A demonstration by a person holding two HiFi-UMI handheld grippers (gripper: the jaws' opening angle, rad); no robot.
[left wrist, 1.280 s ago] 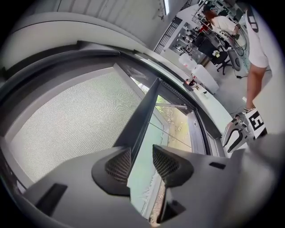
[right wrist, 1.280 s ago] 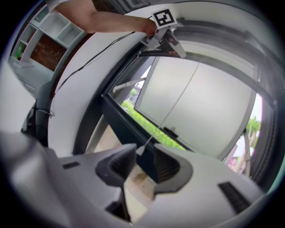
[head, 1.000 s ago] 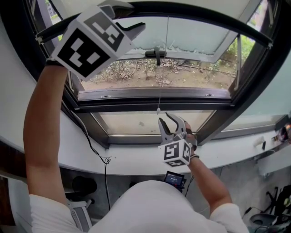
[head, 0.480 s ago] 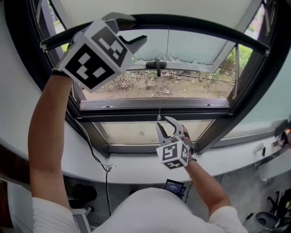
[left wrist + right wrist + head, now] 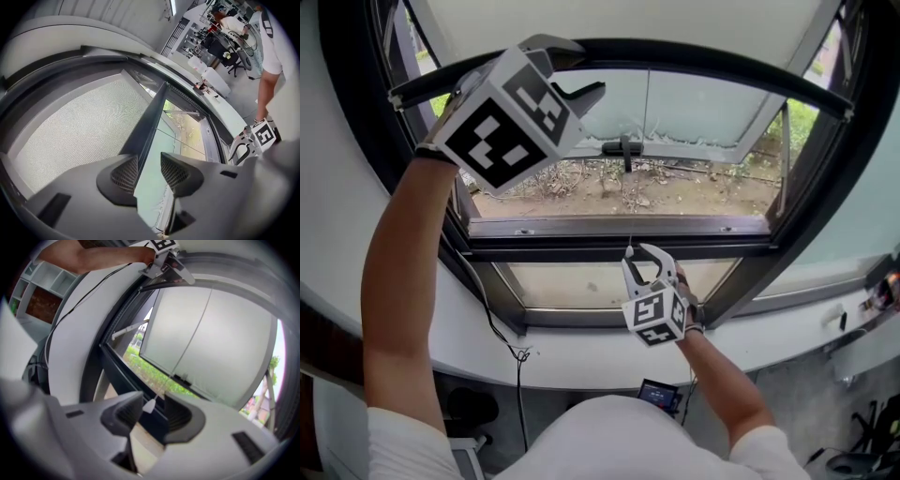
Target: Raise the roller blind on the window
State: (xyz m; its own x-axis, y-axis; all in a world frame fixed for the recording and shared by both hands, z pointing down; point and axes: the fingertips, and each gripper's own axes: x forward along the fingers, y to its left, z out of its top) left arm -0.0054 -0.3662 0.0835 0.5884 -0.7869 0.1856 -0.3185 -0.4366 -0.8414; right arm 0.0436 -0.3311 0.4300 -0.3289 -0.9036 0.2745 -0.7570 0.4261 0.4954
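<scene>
- While the left claw [image 5: 149, 163] is held up high, its two jaws stand apart and squeeze nothing.
- The roller blind [image 5: 79, 136] is right in front of this claw. It is a pale cloth full of tiny holes, like a net.
- A dark bar [image 5: 703, 58] runs along the bottom edge of the blind. One jaw of the left claw is above it and one is below it. I cannot tell if they touch it.
- The blind covers only the top part of the window. Below the left claw the glass is bare, with dirt and grass outside.
- A thin cord [image 5: 643, 141] hangs from the middle of the bar down to the right claw [image 5: 153, 402].
- The right claw is low, well below the left one, and its jaws are apart too.
- The little white knob [image 5: 149, 405] on the end of the cord sits between the right claw's jaws, but they do not pinch it.
- Just past the right claw is the dark window frame [image 5: 619, 246].
</scene>
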